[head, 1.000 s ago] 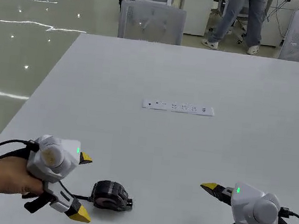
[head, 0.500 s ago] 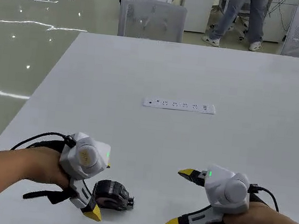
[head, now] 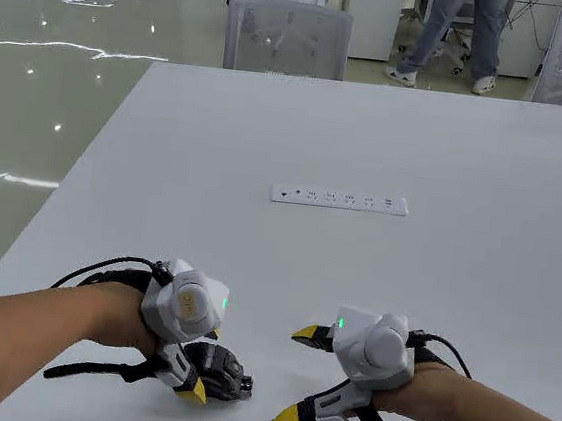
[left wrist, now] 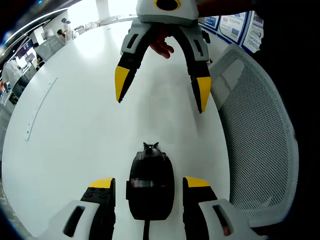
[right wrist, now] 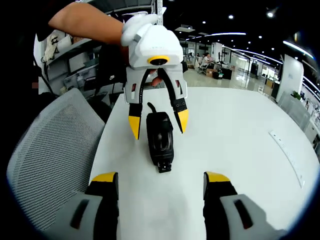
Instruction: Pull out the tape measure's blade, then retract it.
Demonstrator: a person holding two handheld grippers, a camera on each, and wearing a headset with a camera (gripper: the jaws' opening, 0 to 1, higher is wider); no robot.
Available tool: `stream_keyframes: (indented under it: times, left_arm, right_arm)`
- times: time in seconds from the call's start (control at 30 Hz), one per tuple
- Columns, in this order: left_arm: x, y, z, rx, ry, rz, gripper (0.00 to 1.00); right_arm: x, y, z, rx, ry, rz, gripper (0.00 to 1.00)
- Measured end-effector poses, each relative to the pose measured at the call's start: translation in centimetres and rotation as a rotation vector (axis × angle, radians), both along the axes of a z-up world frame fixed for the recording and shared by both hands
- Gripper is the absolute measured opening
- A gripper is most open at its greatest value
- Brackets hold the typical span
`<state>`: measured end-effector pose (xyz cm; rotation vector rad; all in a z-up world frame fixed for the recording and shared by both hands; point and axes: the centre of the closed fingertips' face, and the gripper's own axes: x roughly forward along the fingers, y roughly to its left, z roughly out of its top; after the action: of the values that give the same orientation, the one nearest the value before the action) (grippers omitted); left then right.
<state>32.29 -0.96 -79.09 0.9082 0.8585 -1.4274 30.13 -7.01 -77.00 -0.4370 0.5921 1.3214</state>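
Observation:
A black tape measure (head: pixel 225 372) lies on the white table (head: pixel 369 139) near its front edge, with its blade drawn in. My left gripper (head: pixel 205 365) stands open around it, one jaw on each side of the case (left wrist: pixel 151 185), with narrow gaps showing. The tape's hook end (left wrist: pixel 151 146) points toward my right gripper (head: pixel 297 373), which is open and empty a short way off. In the right gripper view the tape measure (right wrist: pixel 160 136) sits ahead of my right gripper (right wrist: pixel 161 177), between the left gripper's yellow fingertips (right wrist: pixel 135 127).
A white power strip (head: pixel 339 199) lies mid-table. A grey mesh chair (head: pixel 287 38) stands at the far edge, with a person (head: pixel 461 28) standing behind it. Another mesh chair (left wrist: pixel 260 125) is close to the near table edge. The table's left edge (head: pixel 74 169) drops to a shiny floor.
Both grippers moved inward. The left one slid right until its jaws straddle the tape measure. The right one came left toward the tape's hook end.

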Motion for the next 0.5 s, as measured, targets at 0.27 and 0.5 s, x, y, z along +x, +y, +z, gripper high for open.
stream_keyframes:
  times: [0.27, 0.5]
  left_arm:
    - [0.1, 0.5, -0.3, -0.021, -0.004, 0.01, 0.33]
    - [0.0, 0.3, -0.5, 0.0, -0.007, 0.006, 0.33]
  right_arm:
    - [0.1, 1.3, -0.5, -0.017, -0.012, 0.036, 0.67]
    - [0.4, 1.6, -0.6, -0.022, -0.007, 0.043, 0.62]
